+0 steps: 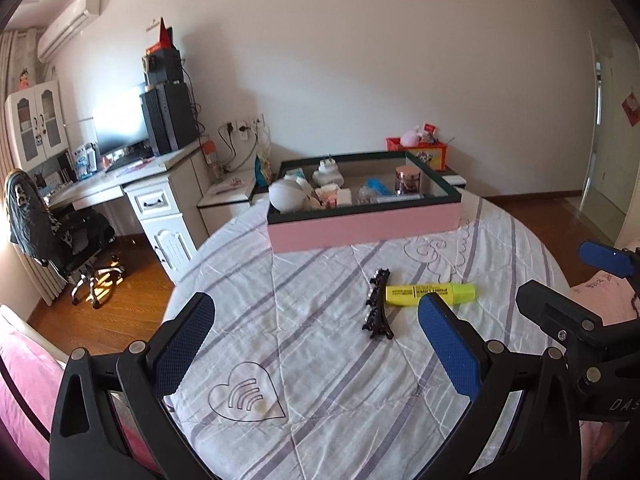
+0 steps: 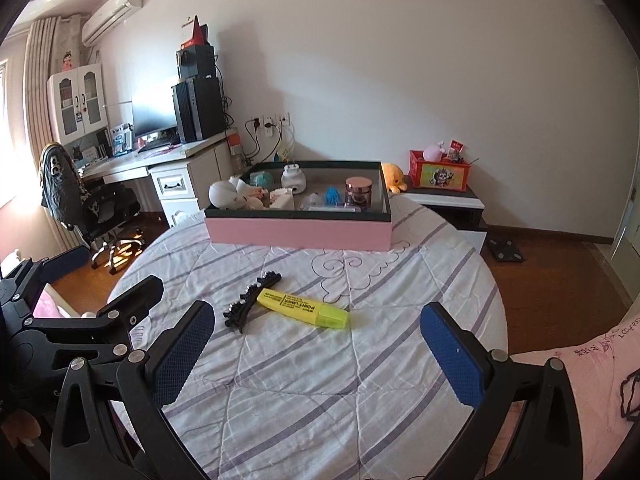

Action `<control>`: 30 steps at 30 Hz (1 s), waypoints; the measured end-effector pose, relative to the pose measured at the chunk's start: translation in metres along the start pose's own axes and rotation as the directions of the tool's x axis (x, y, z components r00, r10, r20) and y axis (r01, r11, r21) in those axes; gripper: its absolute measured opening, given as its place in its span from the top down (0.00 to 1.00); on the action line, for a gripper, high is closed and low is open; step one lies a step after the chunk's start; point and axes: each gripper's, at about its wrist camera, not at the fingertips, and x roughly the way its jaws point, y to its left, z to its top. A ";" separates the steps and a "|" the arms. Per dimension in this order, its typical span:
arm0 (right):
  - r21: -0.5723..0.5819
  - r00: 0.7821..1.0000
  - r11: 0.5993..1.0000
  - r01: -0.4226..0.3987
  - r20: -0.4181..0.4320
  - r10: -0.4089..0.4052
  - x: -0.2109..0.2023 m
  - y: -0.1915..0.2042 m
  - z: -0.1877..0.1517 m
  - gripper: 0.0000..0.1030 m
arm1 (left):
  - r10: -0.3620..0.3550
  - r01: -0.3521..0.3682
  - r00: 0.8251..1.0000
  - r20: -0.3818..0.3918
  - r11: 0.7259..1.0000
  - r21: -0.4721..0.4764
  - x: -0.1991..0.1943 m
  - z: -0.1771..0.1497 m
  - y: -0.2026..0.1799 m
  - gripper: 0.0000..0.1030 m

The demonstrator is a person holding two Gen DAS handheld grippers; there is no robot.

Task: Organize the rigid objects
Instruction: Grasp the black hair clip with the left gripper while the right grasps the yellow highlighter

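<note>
- Both claws hover above a bed with a striped quilt (image 1: 320, 360): the left claw (image 1: 316, 344) and the right claw (image 2: 320, 348) gape wide, holding nothing.
- Between them and just ahead, a yellow highlighter (image 2: 303, 308) lies flat, its end touching a black hair clip (image 2: 250, 298).
- Farther back on the bed, a pink box (image 2: 298, 232) holds a jar and other small items.

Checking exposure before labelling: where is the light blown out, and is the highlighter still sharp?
Left wrist view: the monitor glares white, the left edge is washed out, and the highlighter stays sharp. Right wrist view: the window side is blown out; the highlighter print is readable, with fisheye bending at the edges.
</note>
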 end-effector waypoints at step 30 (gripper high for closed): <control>-0.134 0.953 0.991 0.002 -0.300 -0.043 0.143 -0.017 -0.012 0.00 | -0.195 0.201 0.942 -0.274 0.980 -0.007 0.132 -0.009 -0.021 0.81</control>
